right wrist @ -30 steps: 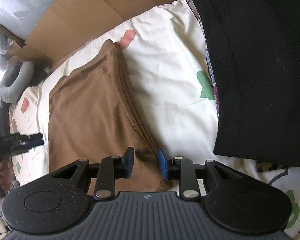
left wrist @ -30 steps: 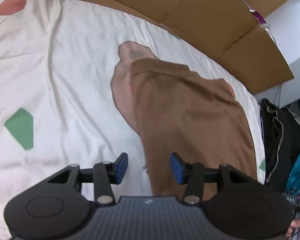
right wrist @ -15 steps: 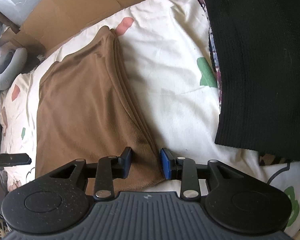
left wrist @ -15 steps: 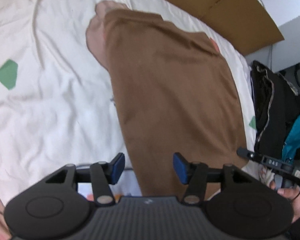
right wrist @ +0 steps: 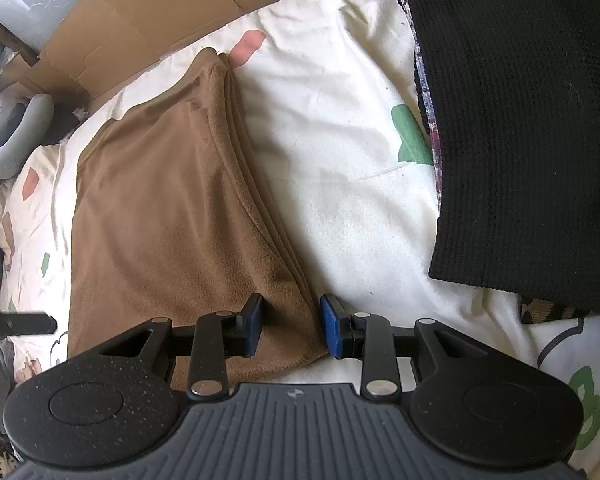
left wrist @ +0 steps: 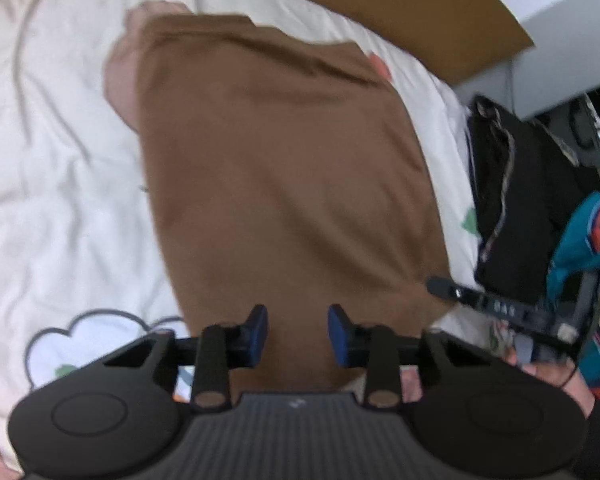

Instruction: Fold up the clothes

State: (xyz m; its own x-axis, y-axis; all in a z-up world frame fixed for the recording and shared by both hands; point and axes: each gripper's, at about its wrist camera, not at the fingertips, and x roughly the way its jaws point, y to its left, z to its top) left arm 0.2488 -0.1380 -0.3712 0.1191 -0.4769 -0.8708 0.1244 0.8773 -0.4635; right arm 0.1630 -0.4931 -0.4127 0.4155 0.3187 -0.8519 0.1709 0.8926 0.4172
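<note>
Left wrist view: bedsheet (left wrist: 60, 208), white with green and pink patches, fills the frame, and the brown garment (left wrist: 284, 184) lies flat on it, already folded into a long panel, running ahead of the jaws and passing under them. Step in hand, by my read: taking the near hem with both grippers for the next fold. Left gripper (left wrist: 298, 334) has just been closing, jaws partly apart with the hem in the gap, pads not pressing, nothing held. Right gripper (right wrist: 290, 330) straddles the near right corner of the garment's layered edge, jaws released, cloth between them but not pinched. Next move likely needs both jaws to drop and clamp all layers at once, then lift together and carry the hem toward the far end; uneven grip could drag the stack askew. Right of the right jaws, black knit cloth (right wrist: 520, 128) covers the bed. Cardboard (right wrist: 140, 28) lies beyond the bed's far edge. Dark clothes (left wrist: 516, 200) and a teal garment (left wrist: 584, 240) lie right of the left jaws. Picture blurred.
</note>
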